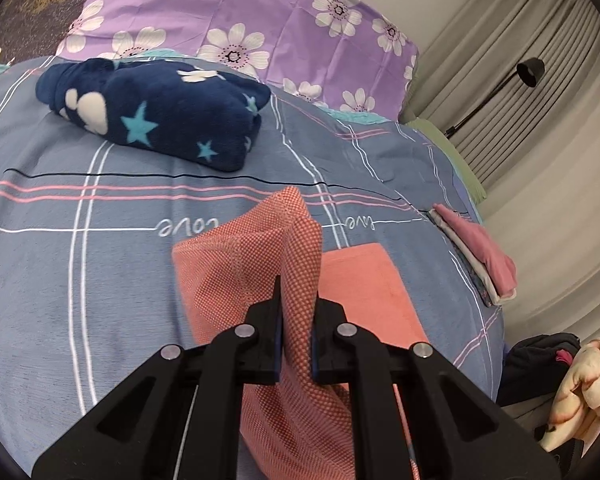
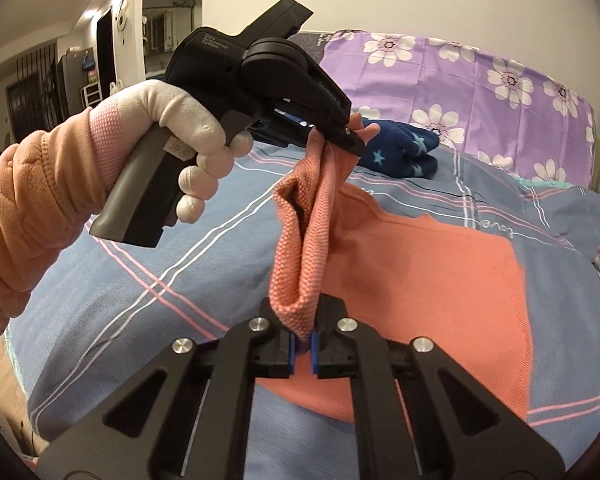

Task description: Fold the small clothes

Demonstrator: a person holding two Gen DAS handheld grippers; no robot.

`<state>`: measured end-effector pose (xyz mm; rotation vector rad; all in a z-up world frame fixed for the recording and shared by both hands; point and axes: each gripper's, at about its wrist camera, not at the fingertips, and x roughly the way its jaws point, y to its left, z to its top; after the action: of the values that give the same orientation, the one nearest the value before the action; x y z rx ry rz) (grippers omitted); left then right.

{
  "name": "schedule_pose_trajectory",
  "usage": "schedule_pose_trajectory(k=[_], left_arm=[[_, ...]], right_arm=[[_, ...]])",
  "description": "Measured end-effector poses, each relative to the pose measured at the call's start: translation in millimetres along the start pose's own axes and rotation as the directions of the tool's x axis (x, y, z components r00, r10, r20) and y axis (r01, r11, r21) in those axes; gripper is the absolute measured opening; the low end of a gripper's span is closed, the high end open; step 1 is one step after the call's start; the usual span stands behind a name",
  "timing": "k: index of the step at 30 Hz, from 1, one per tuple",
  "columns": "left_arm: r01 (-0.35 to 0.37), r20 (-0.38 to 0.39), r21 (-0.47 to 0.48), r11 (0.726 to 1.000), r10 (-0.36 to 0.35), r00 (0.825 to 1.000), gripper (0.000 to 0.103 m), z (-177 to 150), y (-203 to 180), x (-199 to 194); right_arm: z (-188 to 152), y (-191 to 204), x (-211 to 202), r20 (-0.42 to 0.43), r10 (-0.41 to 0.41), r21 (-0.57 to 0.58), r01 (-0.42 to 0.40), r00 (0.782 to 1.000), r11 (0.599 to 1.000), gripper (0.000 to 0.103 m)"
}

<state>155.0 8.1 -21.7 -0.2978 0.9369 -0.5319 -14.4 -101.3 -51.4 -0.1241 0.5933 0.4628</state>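
Both grippers, left gripper (image 1: 296,320) and right gripper (image 2: 304,328), clamp the coral cloth (image 2: 440,264) between their fingers, probably lifting one edge to fold it over.

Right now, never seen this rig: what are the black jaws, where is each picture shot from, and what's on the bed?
No robot here. A person holds a hand-held gripper in each hand, and a fisheye camera on each looks forward along its jaws.

The left wrist view shows the left gripper shut on a raised fold of the orange cloth. The right wrist view shows the right gripper pinching another part of the same cloth, and also the left gripper from outside, held by a white-gloved hand.

The rest of the cloth lies flat on the blue striped bedspread. Also on the bed: a folded navy blanket with stars, a purple flowered pillow and a small stack of folded clothes with pink on top near the bed's edge.
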Motion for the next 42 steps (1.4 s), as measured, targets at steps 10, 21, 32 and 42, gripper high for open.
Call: schedule_pose_trajectory(k=[10,21,32,42], left_arm=[[-0.031,-0.045,0.066,0.997,0.034,0.998,0.009,3,-62,36],[-0.052,-0.128,0.153,0.987,0.072,0.989,0.008,0,-121,95],[-0.147,-0.179,0.268,0.952,0.199,0.963,0.009,-10,-161,151],[-0.215,-0.158,0.329,0.919,0.279,0.947,0.007,-13,-180,170]], right_arm=[[-25,-60,-16,-0.006,0.093,0.232,-0.089,0.996,0.969,0.005],[-48,-107,-38,0.02,0.075,0.338,-0.077,0.997,0.938,0.005],[-81,-155,-42,-0.004,0.076,0.479,-0.065,0.997,0.875,0.005],[-87,-161,-47,0.017,0.102,0.525,-0.096,0.995,0.846,0.005]])
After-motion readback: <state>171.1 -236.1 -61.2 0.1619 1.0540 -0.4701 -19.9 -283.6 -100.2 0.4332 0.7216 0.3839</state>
